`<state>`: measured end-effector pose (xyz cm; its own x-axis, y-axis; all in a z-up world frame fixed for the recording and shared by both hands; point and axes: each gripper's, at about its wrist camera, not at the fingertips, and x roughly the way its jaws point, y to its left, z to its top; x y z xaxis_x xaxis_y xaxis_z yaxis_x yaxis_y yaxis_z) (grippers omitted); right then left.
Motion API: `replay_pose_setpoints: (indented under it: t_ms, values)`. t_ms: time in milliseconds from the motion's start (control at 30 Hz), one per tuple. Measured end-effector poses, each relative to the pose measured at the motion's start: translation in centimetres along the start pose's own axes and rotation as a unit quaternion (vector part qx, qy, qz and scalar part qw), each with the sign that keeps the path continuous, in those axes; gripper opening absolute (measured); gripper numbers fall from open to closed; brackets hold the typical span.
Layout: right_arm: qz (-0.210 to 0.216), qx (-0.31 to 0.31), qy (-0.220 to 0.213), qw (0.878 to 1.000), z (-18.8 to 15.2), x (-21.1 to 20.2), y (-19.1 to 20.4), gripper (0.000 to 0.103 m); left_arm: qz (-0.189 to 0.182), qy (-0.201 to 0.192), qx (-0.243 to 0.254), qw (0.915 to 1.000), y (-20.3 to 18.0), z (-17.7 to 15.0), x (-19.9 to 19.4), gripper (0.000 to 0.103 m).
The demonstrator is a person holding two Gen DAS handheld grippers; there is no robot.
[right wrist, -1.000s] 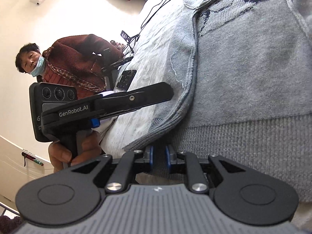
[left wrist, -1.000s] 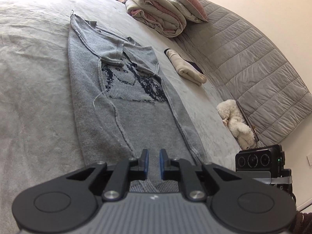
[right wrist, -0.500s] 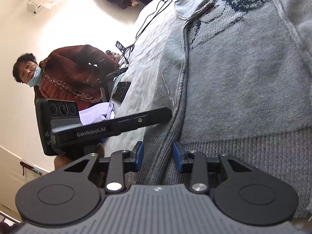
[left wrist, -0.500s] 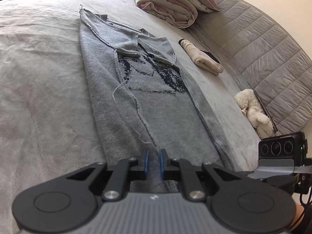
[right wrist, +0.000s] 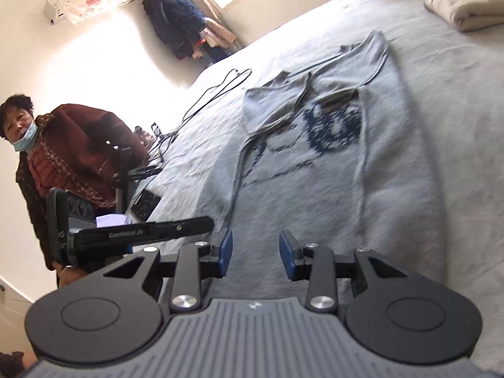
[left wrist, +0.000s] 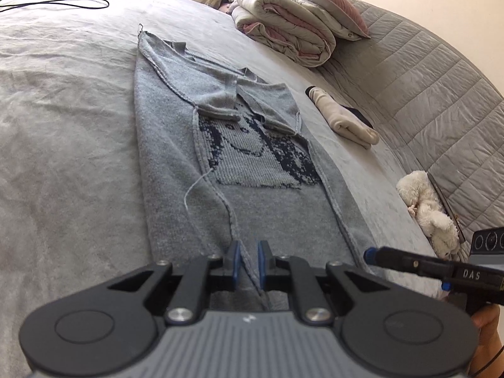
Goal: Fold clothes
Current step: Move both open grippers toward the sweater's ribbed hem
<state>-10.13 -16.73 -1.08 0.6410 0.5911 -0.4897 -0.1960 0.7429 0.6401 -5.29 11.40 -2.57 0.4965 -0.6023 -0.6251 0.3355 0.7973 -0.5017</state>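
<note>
A grey knitted sweater [left wrist: 261, 214] with a dark blue picture lies flat along the bed, both sleeves folded in over the chest. My left gripper [left wrist: 249, 263] sits at its near hem, blue pads close together with a ridge of the hem fabric between them. From the right wrist view the same sweater [right wrist: 362, 189] stretches away below my right gripper [right wrist: 255, 258], which hangs above the hem with its jaws wide apart and nothing in them. One right finger [left wrist: 409, 263] pokes in at the right edge of the left view.
Grey bedspread [left wrist: 63, 157] all around the sweater. Folded quilts and a pillow [left wrist: 289, 31] lie at the far end, a folded cream garment [left wrist: 343, 119] and a white plush toy [left wrist: 428, 208] along the quilted headboard [left wrist: 441, 88]. A black cable [left wrist: 53, 0] is far left. A person [right wrist: 72, 157] stands beside the bed.
My right gripper went from shut on the hem to wide open and lifted off it. The left gripper stayed shut on the hem, and its view shifted a little.
</note>
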Motion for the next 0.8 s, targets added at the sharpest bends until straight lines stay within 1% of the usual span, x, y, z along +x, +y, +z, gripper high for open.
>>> replay_pose_setpoints:
  t_ms: [100, 133, 300, 333, 433, 533, 633, 733, 800]
  values:
    - [-0.021, 0.01, -0.032, 0.999, 0.5, -1.5, -1.9, 0.038, 0.008, 0.004, 0.006, 0.9999, -1.0, -0.9, -0.3, 0.011]
    - [-0.019, 0.023, -0.037, 0.999, 0.4, -2.0, -2.7, 0.038, 0.011, 0.005, 0.008, 0.9999, -1.3, -1.1, -0.4, 0.013]
    - [-0.01, 0.065, -0.054, 0.996, -0.9, -3.3, -5.6, 0.038, 0.024, 0.011, 0.017, 0.9995, -3.0, -2.6, -1.0, 0.013]
    - [-0.008, 0.073, -0.057, 0.996, -1.2, -3.6, -6.2, 0.037, 0.027, 0.013, 0.019, 0.9994, -3.3, -2.9, -1.1, 0.013]
    - [-0.007, 0.075, -0.065, 0.995, -1.2, -4.1, -6.6, 0.037, 0.026, 0.021, 0.018, 0.9993, -4.5, -4.4, -1.6, 0.014]
    - [0.0, 0.074, -0.061, 0.995, -1.4, -4.6, -6.4, 0.037, 0.02, 0.031, 0.013, 0.9992, -5.8, -6.3, -2.2, 0.014]
    - [0.005, 0.068, -0.054, 0.996, -1.7, -5.0, -6.2, 0.038, 0.023, 0.021, 0.011, 0.9994, -7.0, -8.4, -2.7, 0.014]
    - [-0.005, 0.034, -0.043, 0.998, -2.5, -5.3, -5.2, 0.038, 0.031, 0.001, 0.007, 0.9995, -8.3, -9.8, -3.5, 0.014]
    - [-0.011, 0.011, -0.035, 0.999, -3.0, -5.5, -4.5, 0.039, 0.035, -0.022, 0.007, 0.9991, -9.1, -10.3, -4.4, 0.015]
